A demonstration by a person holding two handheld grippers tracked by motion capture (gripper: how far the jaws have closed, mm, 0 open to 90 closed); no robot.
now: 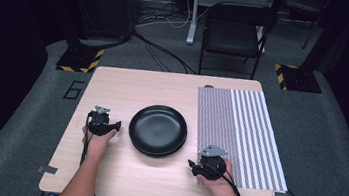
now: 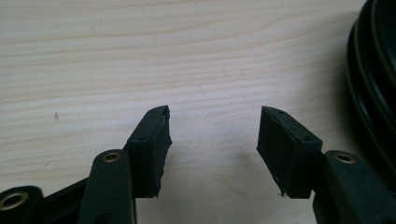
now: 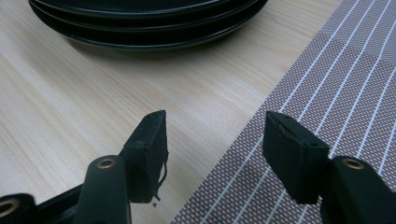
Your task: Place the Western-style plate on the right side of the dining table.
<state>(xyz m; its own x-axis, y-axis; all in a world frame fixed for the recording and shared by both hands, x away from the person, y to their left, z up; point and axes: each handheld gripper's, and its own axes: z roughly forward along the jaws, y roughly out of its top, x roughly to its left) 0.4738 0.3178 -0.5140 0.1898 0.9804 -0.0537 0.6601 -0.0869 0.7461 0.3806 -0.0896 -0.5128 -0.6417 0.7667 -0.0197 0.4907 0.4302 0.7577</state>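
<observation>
A: High view: stack of black plates (image 1: 158,130) sits at centre frame on the wooden table (image 1: 118,171), just left of the striped placemat (image 1: 241,131). The rims look like three plates nested in the right gripper view (image 3: 149,18); I can't be sure of the count.

B: Grippers?

A: Left gripper (image 1: 117,125) lies left of the stack, tips pointing toward its rim, near but apart. Right gripper (image 1: 191,166) is at lower right of the stack, over the placemat's near left edge. Both sets of jaws stand partly apart, nothing between them. In the left gripper view (image 2: 212,135) bare wood shows in the gap, plate rim at the right edge. In the right gripper view (image 3: 215,140) the gap straddles the mat's edge.

B: Risks from here?

A: My judgement: the rims are thin, glossy and sit low. A pinch taken too shallow could slip off. A grip meant for the top plate may catch two rims and drag the stack. Pushing in from one side alone could slide the whole stack across the wood. The right jaws could also snag the mat edge.

B: Hand pose?

A: Both forearms enter from the bottom of the frame, hands low to the table, grippers roughly level and angled inward at the plates.
</observation>
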